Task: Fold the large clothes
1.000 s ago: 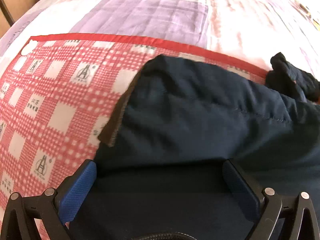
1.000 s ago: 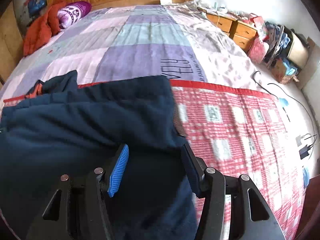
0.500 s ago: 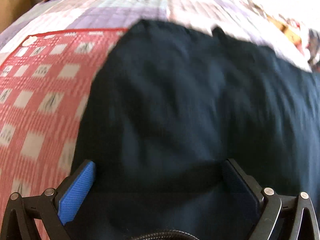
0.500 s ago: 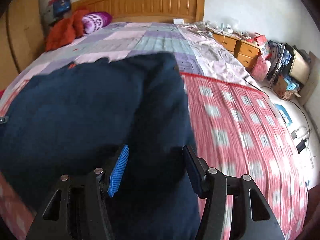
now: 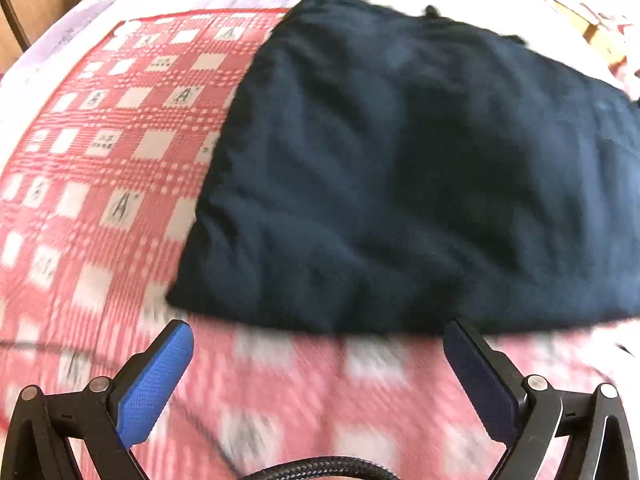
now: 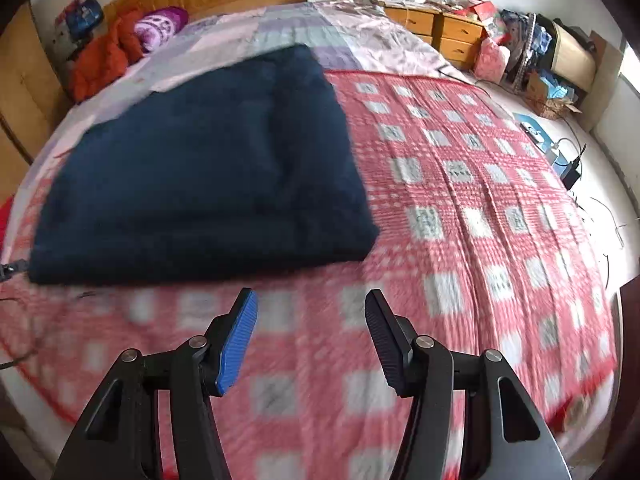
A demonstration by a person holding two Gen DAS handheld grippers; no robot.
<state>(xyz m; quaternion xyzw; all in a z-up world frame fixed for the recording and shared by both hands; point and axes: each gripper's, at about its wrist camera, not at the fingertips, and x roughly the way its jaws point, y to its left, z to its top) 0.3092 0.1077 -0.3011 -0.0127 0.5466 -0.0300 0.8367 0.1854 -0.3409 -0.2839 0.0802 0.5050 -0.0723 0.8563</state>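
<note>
Folded navy garment [image 6: 200, 176] lies flat on red checked blanket [image 6: 480, 208] on the bed. Left gripper [image 5: 320, 344] and right gripper [image 6: 310, 312] spread apart, empty, just short of it. Nightstands [image 6: 440, 32], clutter beside bed.

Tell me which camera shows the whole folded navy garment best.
The right wrist view: the navy garment appears nearly whole there, all its edges lying on the red checked blanket. The left wrist view is closer, but its right side runs out of frame.
</note>
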